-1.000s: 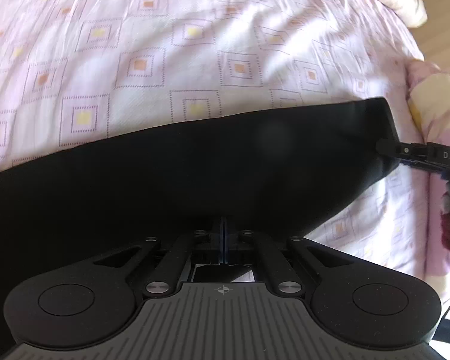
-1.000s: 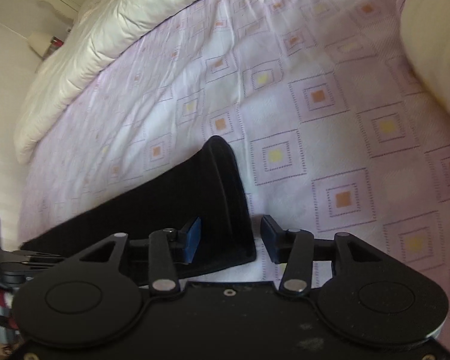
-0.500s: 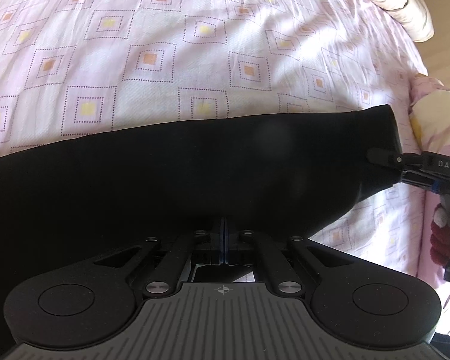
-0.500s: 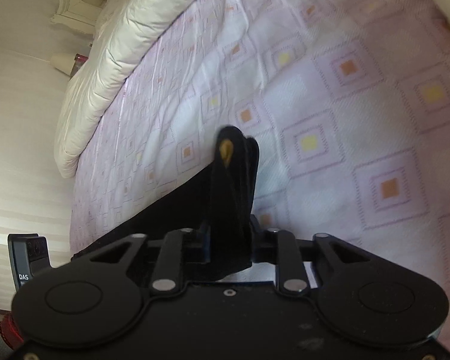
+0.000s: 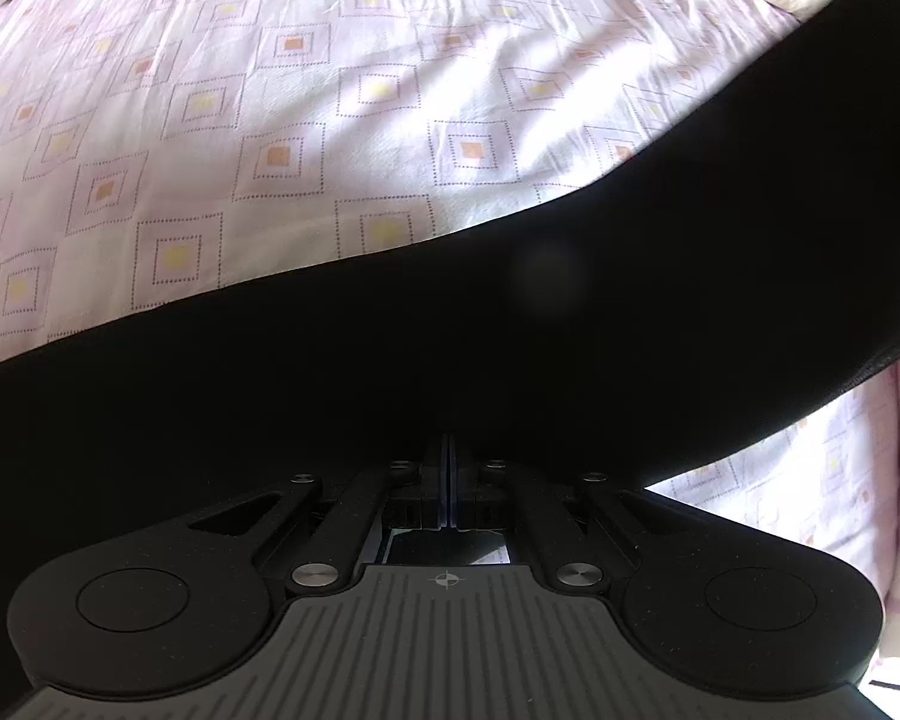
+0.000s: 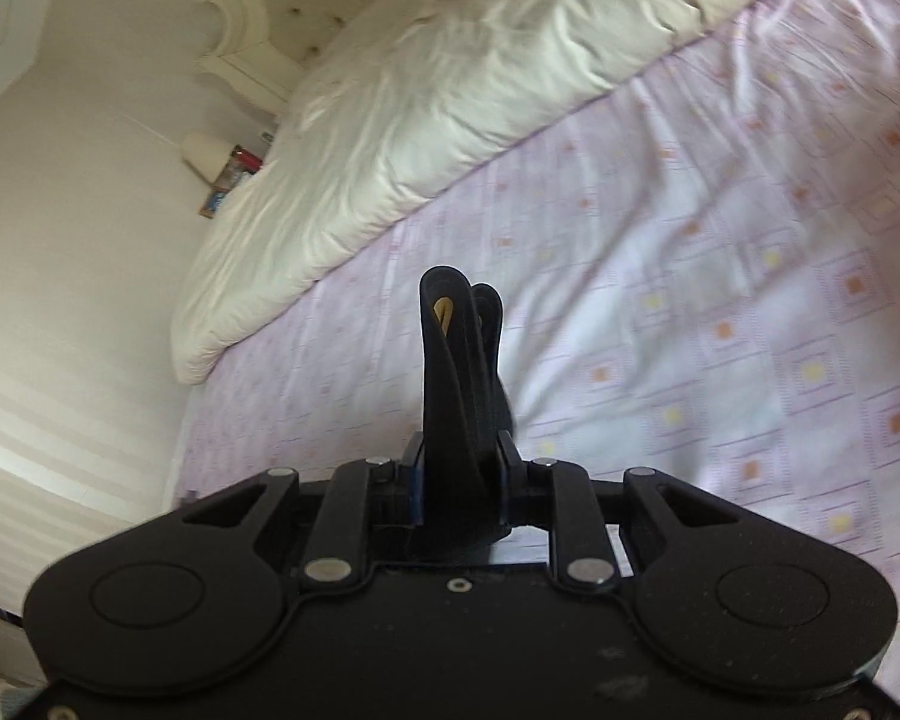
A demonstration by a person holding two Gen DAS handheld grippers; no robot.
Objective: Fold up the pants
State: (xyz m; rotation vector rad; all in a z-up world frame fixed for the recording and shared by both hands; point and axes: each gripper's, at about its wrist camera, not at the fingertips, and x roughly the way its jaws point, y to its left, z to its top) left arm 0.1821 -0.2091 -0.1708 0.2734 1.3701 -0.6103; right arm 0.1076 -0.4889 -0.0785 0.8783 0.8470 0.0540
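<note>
Both jaws clamped on the black pants above the bed, ready to lay one end over the other.

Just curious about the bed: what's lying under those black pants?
Under the black pants lies a pink bedsheet printed with squares, showing on both sides of them. What sits directly beneath the dark cloth is covered, so it cannot be seen.
</note>
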